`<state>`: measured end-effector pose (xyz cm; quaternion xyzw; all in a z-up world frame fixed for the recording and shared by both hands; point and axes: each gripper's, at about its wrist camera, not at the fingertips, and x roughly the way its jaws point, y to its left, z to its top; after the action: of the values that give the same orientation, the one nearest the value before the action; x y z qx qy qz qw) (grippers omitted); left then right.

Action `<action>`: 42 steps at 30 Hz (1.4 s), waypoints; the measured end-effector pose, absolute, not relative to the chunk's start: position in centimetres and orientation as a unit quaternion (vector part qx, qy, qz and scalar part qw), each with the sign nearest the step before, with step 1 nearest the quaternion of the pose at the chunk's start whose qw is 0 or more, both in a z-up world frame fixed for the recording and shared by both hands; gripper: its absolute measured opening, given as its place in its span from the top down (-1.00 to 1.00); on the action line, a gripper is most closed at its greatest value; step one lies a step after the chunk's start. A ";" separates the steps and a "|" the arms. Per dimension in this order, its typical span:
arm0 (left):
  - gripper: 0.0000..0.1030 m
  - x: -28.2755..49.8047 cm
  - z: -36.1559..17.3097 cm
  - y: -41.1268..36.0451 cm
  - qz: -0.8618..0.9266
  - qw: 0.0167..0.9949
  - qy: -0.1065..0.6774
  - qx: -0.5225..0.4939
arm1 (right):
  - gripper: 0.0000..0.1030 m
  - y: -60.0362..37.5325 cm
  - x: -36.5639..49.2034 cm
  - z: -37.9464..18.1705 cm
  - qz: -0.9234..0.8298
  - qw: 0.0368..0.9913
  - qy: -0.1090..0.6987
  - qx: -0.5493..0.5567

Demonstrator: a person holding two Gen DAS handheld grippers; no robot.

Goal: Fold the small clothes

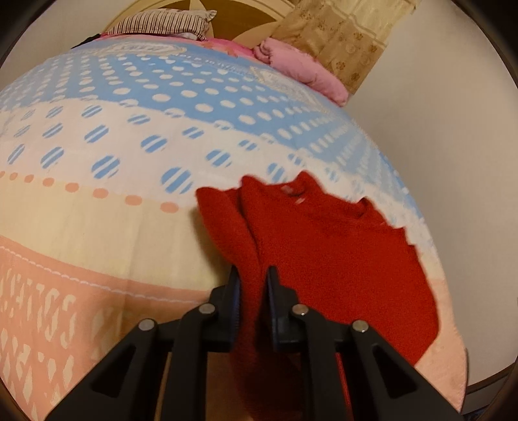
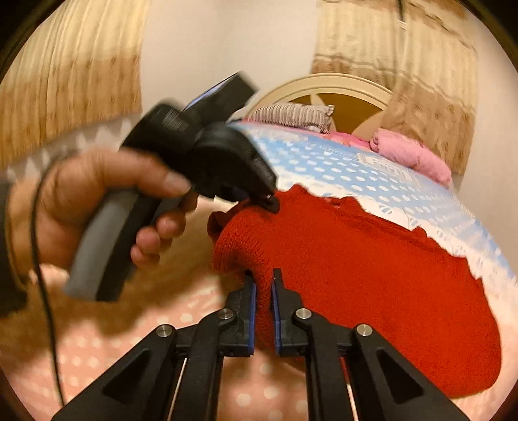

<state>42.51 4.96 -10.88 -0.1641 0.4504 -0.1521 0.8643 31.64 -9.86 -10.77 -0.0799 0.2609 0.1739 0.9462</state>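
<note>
Sweater (image 1: pixel 330 252): solid red knit. Bedspread (image 1: pixel 129 136): blue, white, cream, peach bands with dots. Pillow (image 1: pixel 162 22): striped. Blanket (image 1: pixel 301 68): pink.

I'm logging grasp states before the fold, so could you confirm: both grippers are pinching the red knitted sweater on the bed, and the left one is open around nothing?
Not quite. The left gripper is not open around nothing: the left wrist view shows its fingers shut on a fold of the red knitted sweater. The right gripper likewise pinches it, on the bed.

Left claw (image 1: pixel 252 285) clamped, right claw (image 2: pixel 264 285) clamped, both level
</note>
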 end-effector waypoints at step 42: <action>0.72 42.6 -5.7 -20.4 -0.270 0.859 0.431 -0.065 | 0.88 -34.2 27.0 -11.1 0.077 0.943 0.227 0.230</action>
<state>42.62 -20.42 -5.67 -0.0649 0.4307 -0.2696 0.8589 26.96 -34.21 -11.10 0.2295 0.2271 0.0770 0.9433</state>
